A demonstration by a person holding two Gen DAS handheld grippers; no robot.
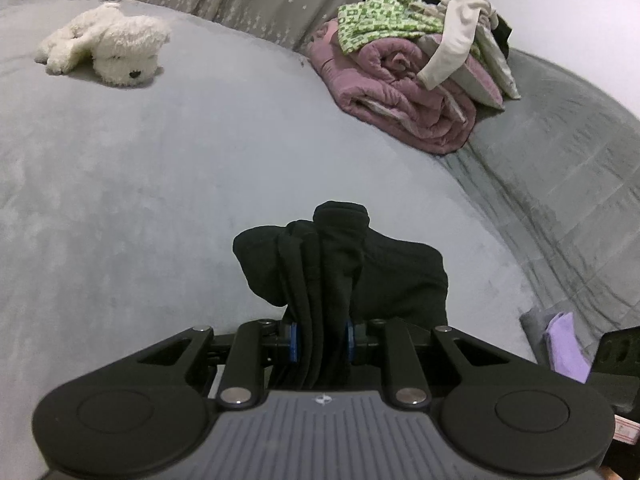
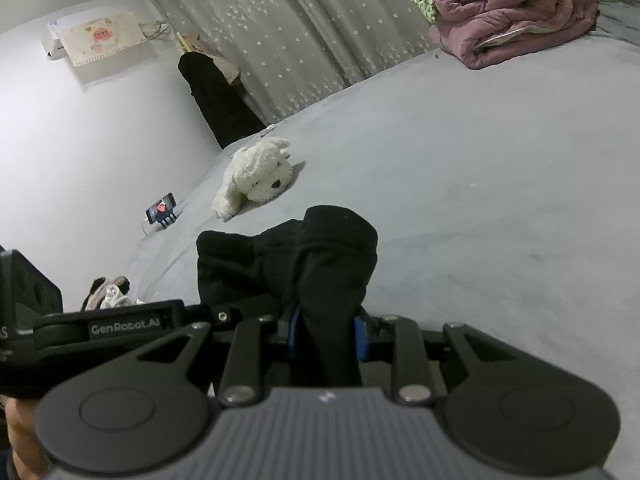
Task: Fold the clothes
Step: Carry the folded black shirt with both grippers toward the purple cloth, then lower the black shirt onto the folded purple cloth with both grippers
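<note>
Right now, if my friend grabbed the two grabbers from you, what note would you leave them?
Left gripper: shut on a bunch of the black garment, lifted over the grey bed.
Right gripper: shut on another bunch of the same black garment.
Both hold it bunched up, so no neat fold shows yet.
Waiting: the pile of clothes on the rolled pink quilt at the far side of the bed.
A white plush dog lies on the bed, apart from the work.
Left to do: spread the black garment flat, fold it, then take on the pile.
</note>
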